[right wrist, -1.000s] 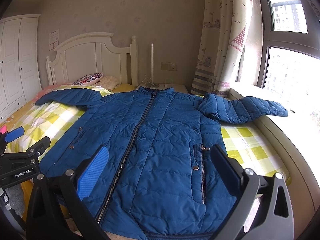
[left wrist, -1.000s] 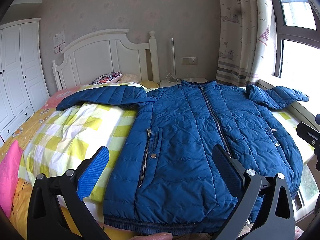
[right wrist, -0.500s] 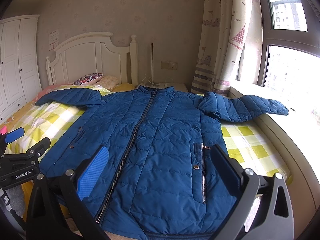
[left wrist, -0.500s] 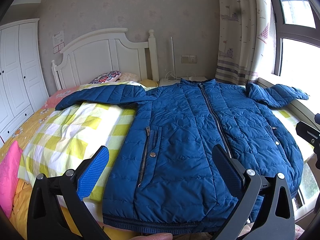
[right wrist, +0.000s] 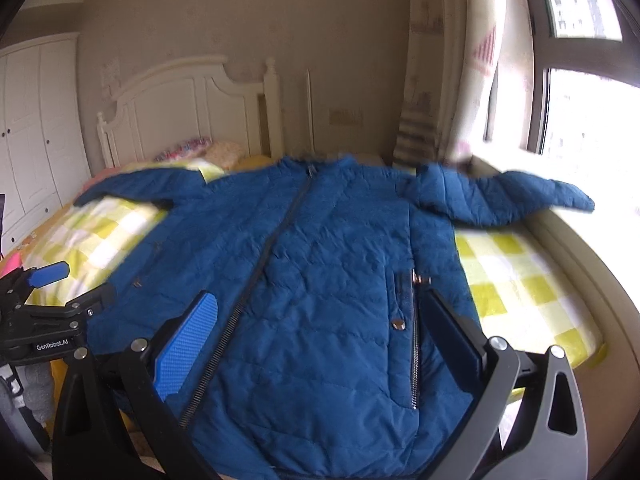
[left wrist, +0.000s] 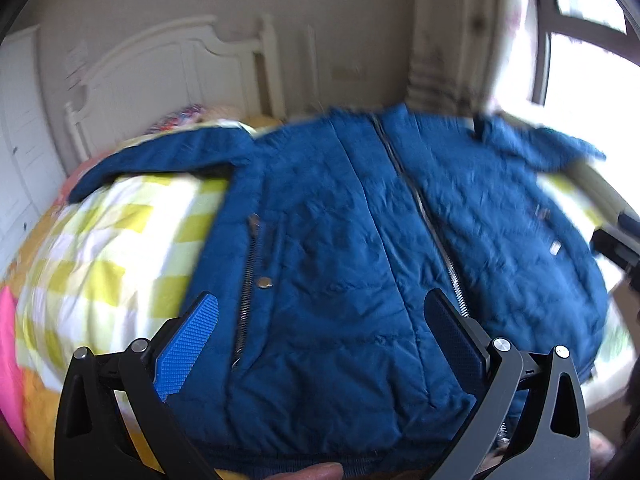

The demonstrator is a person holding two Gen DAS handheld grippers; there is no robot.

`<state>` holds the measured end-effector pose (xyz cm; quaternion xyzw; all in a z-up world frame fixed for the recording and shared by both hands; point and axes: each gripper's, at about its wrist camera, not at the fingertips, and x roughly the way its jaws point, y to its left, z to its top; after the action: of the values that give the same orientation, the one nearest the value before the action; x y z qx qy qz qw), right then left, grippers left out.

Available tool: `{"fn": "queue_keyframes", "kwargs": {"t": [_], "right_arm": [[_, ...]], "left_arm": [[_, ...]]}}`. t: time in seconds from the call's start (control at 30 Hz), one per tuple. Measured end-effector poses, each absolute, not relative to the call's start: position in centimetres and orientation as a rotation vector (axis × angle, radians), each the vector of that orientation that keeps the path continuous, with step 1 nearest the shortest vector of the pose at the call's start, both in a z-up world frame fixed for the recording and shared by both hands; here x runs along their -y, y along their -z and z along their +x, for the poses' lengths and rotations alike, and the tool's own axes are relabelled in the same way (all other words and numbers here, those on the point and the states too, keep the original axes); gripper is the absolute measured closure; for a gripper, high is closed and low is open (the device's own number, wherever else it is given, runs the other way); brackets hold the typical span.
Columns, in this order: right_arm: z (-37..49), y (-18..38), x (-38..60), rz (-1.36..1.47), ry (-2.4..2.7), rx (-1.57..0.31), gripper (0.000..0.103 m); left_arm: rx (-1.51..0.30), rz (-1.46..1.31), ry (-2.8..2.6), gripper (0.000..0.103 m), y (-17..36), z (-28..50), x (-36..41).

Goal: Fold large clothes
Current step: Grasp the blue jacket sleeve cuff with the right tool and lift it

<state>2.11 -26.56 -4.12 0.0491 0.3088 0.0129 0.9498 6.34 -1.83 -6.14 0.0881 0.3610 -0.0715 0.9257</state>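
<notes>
A large blue quilted jacket point(left wrist: 344, 240) lies flat and zipped on the bed, front up, both sleeves spread out. It also shows in the right wrist view point(right wrist: 332, 272). My left gripper point(left wrist: 320, 312) is open and empty, just above the jacket's lower left part near the hem. My right gripper point(right wrist: 320, 308) is open and empty above the lower right part, near the pocket zip point(right wrist: 414, 336). The left gripper also shows at the left edge of the right wrist view point(right wrist: 52, 292). The right sleeve point(right wrist: 512, 200) reaches toward the window sill.
The bed has a yellow and white checked cover point(right wrist: 516, 276) and a white headboard point(right wrist: 188, 108). Pillows point(right wrist: 188, 148) lie at the head. A white wardrobe point(right wrist: 32, 128) stands at left. A curtain point(right wrist: 444, 80) and window point(right wrist: 588, 112) are at right. A pink item point(left wrist: 8, 360) lies at the bed's left edge.
Both grippers have moved forward and down toward the jacket, which now looks larger and blurred. Both stay open.
</notes>
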Motion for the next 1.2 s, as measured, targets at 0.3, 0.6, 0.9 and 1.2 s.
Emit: {"fn": "queue_keyframes", "kwargs": {"t": [0.3, 0.6, 0.9, 1.2], "right_arm": [[12.2, 7.8, 43.1, 0.4, 0.241, -0.729, 0.003], [24.5, 10.0, 57.0, 0.531, 0.496, -0.723, 0.006], [31.2, 10.3, 59.5, 0.429, 0.637, -0.748, 0.076], [34.9, 4.7, 37.1, -0.129, 0.215, -0.6, 0.09]], "left_arm": [[-0.802, 0.299, 0.152, 0.004, 7.9, 21.2, 4.9], [-0.899, 0.172, 0.13, 0.004, 11.8, 29.6, 3.1], [-0.958, 0.066, 0.152, 0.004, 12.6, 30.4, 2.5], [-0.951, 0.068, 0.16, 0.004, 12.5, 30.2, 2.2]]}}
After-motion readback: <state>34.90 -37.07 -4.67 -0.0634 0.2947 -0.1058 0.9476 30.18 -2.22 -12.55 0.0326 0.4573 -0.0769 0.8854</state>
